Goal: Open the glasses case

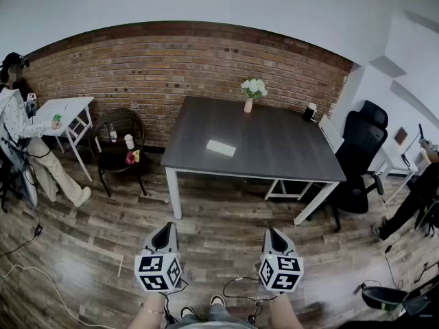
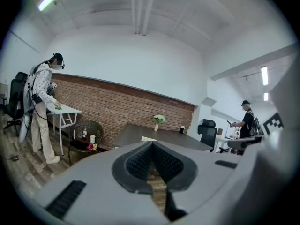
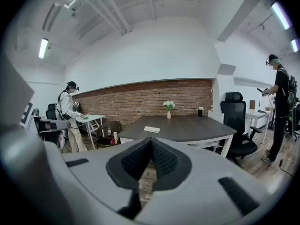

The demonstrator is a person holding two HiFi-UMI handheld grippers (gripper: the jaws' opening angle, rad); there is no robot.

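The glasses case is a flat white oblong lying closed on the dark square table, toward its front left. It also shows small and far off in the left gripper view, as the case, and in the right gripper view, as the case. My left gripper and right gripper hang side by side over the wooden floor, well short of the table. Both point toward it. In each gripper view the jaws meet at the tips, left gripper and right gripper, with nothing between them.
A vase of white flowers and a dark cup stand at the table's far edge. A black office chair is at its right, a wicker chair with bottles at its left. A person stands by a small white table. Cables lie on the floor.
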